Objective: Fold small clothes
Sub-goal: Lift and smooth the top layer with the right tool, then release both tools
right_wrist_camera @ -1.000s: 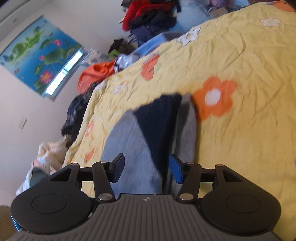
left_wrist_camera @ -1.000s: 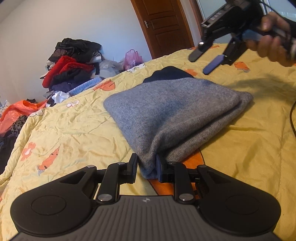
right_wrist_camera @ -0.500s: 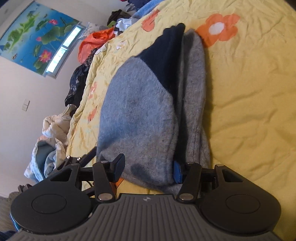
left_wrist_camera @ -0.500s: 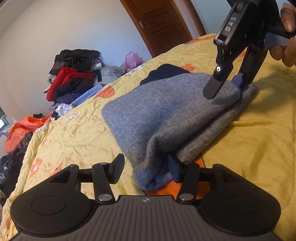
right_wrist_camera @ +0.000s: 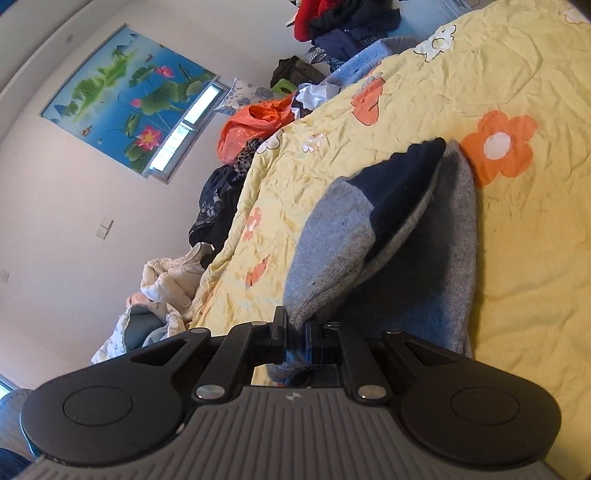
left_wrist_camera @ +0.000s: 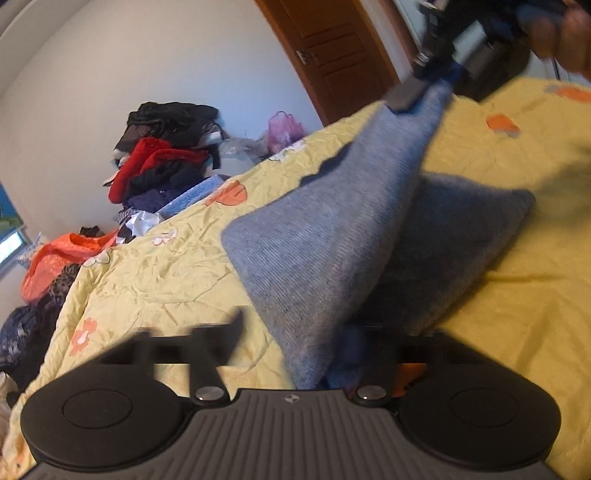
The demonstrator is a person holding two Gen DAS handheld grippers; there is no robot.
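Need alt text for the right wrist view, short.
The right gripper is shut on a corner of a grey sweater with a navy panel, holding its top layer raised off the layers below. The sweater lies on a yellow bedspread with orange flowers. Piles of clothes and a lotus poster sit behind.

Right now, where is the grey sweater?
The grey sweater lies mid-bed on the yellow quilt, its top layer pinched by the left gripper and right gripper.
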